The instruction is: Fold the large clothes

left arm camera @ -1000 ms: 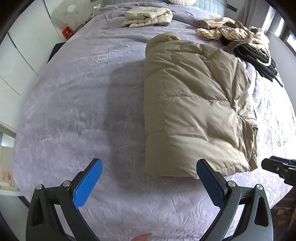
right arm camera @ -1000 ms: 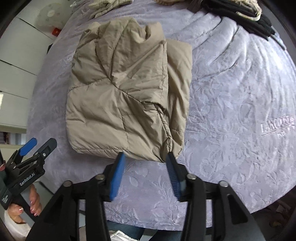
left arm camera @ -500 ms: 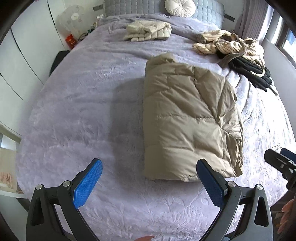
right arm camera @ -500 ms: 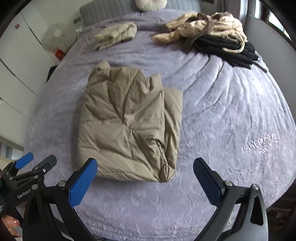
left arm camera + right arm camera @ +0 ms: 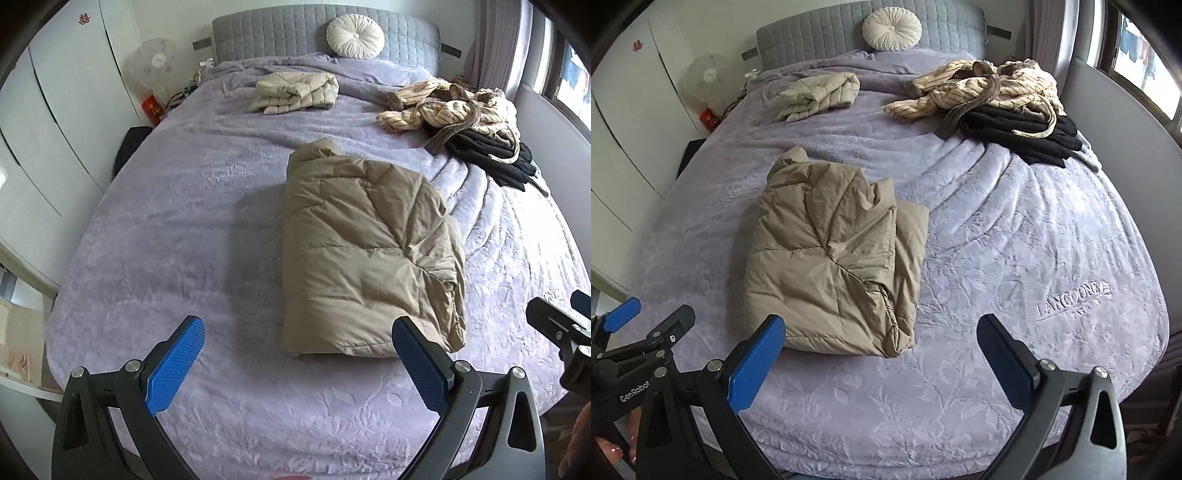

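Left wrist view: left gripper [image 5: 297, 356] spread wide, holding nothing. The folded tan puffer jacket [image 5: 364, 258] lies just beyond its right finger, on the lilac bedspread [image 5: 177, 229].

Right wrist view: right gripper [image 5: 881, 354] has just opened wide and holds nothing; the jacket [image 5: 834, 258] lies just beyond its left finger.

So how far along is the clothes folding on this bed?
Done: the tan puffer jacket lies folded mid-bed, and a cream quilted jacket sits folded near the headboard. In hand: nothing; the left gripper and right gripper are both open and empty. Left: the striped garment and black clothes, still heaped.
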Tool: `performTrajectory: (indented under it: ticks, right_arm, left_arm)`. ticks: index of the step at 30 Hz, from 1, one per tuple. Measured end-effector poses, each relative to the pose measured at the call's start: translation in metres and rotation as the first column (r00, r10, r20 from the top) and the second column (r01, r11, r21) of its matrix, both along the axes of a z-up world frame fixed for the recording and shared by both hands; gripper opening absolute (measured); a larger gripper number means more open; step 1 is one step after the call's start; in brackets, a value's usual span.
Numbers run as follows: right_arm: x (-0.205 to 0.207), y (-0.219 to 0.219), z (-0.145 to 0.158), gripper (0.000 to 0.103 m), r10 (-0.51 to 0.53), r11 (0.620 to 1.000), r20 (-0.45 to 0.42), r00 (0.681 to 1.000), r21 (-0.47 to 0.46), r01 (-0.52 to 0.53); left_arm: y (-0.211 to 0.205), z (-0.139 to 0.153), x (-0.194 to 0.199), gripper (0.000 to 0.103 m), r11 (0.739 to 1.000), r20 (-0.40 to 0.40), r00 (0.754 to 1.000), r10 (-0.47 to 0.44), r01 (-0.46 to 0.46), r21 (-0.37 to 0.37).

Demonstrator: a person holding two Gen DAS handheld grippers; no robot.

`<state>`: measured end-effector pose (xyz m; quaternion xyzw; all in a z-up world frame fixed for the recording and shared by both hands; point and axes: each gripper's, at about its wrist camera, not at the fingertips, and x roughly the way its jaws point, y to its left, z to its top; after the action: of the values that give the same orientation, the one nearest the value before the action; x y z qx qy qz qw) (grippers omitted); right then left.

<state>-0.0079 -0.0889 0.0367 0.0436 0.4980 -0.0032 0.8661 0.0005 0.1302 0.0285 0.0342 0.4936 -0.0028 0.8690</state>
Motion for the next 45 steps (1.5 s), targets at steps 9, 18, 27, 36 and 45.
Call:
performTrajectory:
  ticks: [9, 18, 27, 36, 45]
  right_arm:
    - [-0.010, -0.006, 0.007, 0.103, -0.011, 1.000, 0.029, 1.000, 0.001, 0.011]
    - [-0.012, -0.003, 0.009, 0.103, -0.005, 1.000, 0.033, 0.999, -0.001, 0.005]
    - [-0.012, -0.001, 0.008, 0.103, -0.008, 1.000, 0.033, 0.999, 0.000, 0.008]
    - [-0.012, 0.003, 0.010, 0.103, -0.006, 1.000, 0.031, 0.999, -0.007, 0.006]
    - [-0.011, 0.005, 0.011, 0.103, -0.004, 1.000, 0.033, 0.999, -0.011, 0.004]
  left_arm:
    - [-0.002, 0.011, -0.013, 0.102, 1.000, 0.025, 0.999, 0.026, -0.026, -0.003]
    - [0.001, 0.013, -0.018, 0.102, 1.000, 0.028, 0.999, 0.027, -0.027, -0.002]
    - [0.005, 0.014, -0.022, 0.102, 0.999, 0.031, 0.999, 0.033, -0.033, -0.005]
    - [0.006, 0.015, -0.019, 0.102, 1.000, 0.023, 0.999, 0.025, -0.025, 0.000]
    - [0.005, 0.015, -0.017, 0.102, 1.000, 0.024, 0.999, 0.029, -0.029, 0.002]
